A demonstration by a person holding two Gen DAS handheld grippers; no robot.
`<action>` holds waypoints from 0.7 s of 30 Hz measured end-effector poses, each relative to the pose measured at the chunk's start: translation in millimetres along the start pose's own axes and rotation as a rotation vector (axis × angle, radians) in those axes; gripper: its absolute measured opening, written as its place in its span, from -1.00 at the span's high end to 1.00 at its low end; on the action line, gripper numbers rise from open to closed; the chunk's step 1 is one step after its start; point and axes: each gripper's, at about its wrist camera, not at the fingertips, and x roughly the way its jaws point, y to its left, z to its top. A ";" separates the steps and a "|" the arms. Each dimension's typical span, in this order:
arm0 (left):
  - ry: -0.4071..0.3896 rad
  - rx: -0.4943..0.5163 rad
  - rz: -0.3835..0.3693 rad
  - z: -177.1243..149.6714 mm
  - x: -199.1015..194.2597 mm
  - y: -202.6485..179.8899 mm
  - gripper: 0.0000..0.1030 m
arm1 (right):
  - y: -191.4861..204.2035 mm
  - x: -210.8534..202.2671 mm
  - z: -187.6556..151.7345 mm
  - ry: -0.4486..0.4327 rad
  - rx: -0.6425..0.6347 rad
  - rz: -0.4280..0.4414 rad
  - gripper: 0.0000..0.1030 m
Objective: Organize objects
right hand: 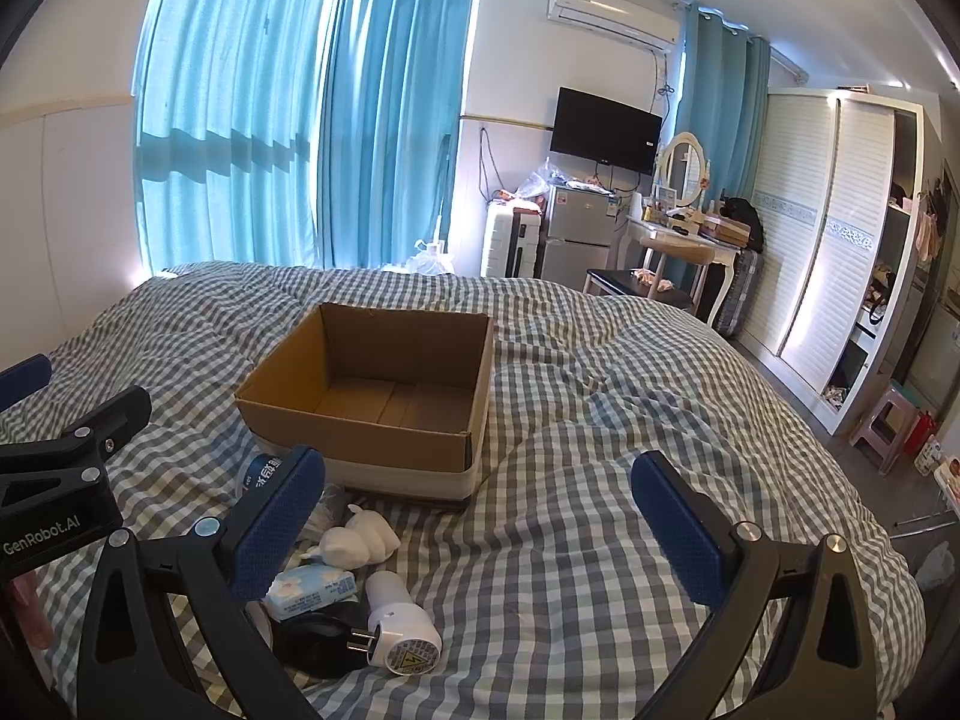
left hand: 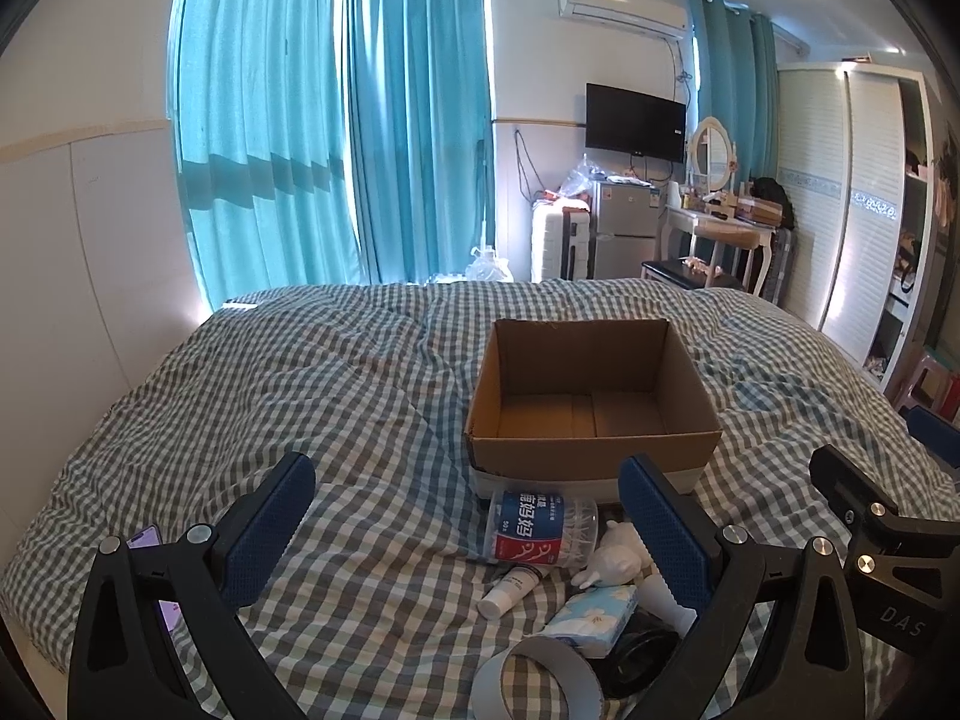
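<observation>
1. The tape roll [left hand: 534, 681] is cut off by the left wrist view's bottom edge.
2. The swab jar [right hand: 259, 471] hides mostly behind the right tongs' left finger [right hand: 277, 519].
3. The phone [left hand: 157, 570] is largely covered by the left tongs' arm.
4. Items on the dressing table [left hand: 714, 219] are too small to identify.

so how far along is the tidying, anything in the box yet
Nothing looks done: the cardboard box is empty. Nothing is in hand either; the left gripper and right gripper are both open. Everything is left, lying on the bed in front of the box: the cotton swab jar, white figurine, tissue pack, white plug, small tube and tape roll.
</observation>
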 end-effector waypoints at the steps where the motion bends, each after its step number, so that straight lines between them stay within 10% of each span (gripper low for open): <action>1: 0.001 -0.003 0.001 -0.3 0.5 0.5 -1.00 | 0.2 0.3 -0.1 0.000 -0.001 0.000 -0.99; 21: -0.005 0.015 -0.005 -1.9 0.5 -1.8 -1.00 | 0.5 1.1 -1.5 0.002 0.001 -0.001 -0.99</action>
